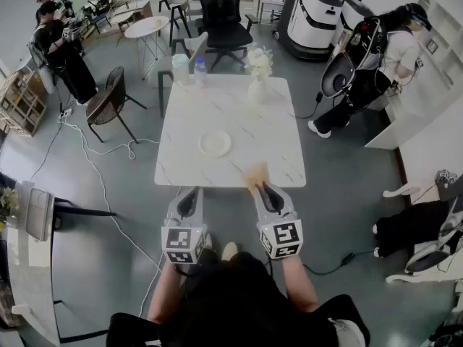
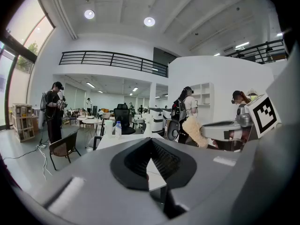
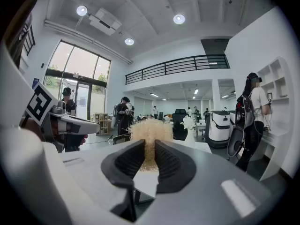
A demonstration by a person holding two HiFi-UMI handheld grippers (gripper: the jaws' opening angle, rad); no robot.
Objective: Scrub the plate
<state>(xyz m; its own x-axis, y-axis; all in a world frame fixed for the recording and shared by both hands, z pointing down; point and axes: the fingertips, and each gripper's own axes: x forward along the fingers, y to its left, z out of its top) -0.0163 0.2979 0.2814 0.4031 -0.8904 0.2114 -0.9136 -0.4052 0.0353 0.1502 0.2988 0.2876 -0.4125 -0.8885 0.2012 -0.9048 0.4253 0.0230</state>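
— Where is the plate?

— Flat on the white table, face up, a little left of the middle and nearer the front edge than the far one. It is round, so it has no long axis.

— What is the thing with a direction, then?

— The scrubber, a pale, fluffy tuft. Its lower part sits between the jaws of the right tongs, which are closed on it. The bushy end sticks out past the tips, in line with the tongs, towards the far side of the table.

— Where does it hang?

— Right at the table's front edge, right of the plate and apart from it. I cannot tell whether it touches the tabletop.

— And the left tongs?

— The jaws are together with nothing between them. They point forward, level with the right ones, and the tips are just short of the front edge, nearly in line with the plate.

— How much room is there round the plate?

— Bare marble lies on every side of it. A vase, a bottle and a cup stand along the far edge, well apart from it.
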